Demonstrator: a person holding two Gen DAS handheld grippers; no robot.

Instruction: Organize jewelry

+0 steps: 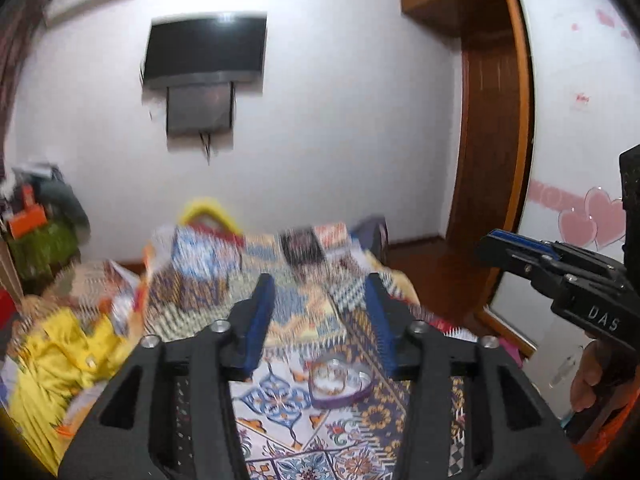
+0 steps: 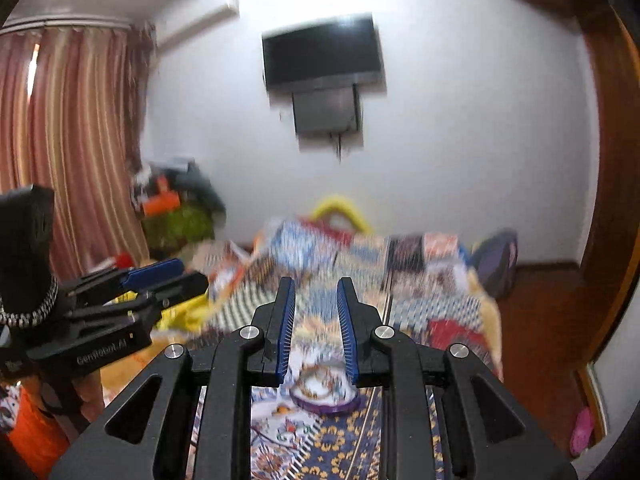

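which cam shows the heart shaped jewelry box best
The left wrist view: the heart-shaped box sits unobstructed between the open fingers, outline and contents visible. In the right wrist view the box is blurrier and its right finger overlaps its edge.

The bedspread (image 1: 280,408) across the lower centre of the frame carries a busy patchwork print in navy, white, orange and yellow, with floral medallions and zigzag bands. On it sits a heart-shaped box (image 1: 339,382) with a purple rim and pale inside. Both grippers are black with blue fingers (image 2: 285,320). At lower left lies bright yellow cloth (image 1: 52,364). The curtain (image 2: 68,140) at upper left is striped pink and cream, the wall (image 1: 340,120) white, the television (image 2: 322,54) black, the door frame (image 1: 492,140) brown.
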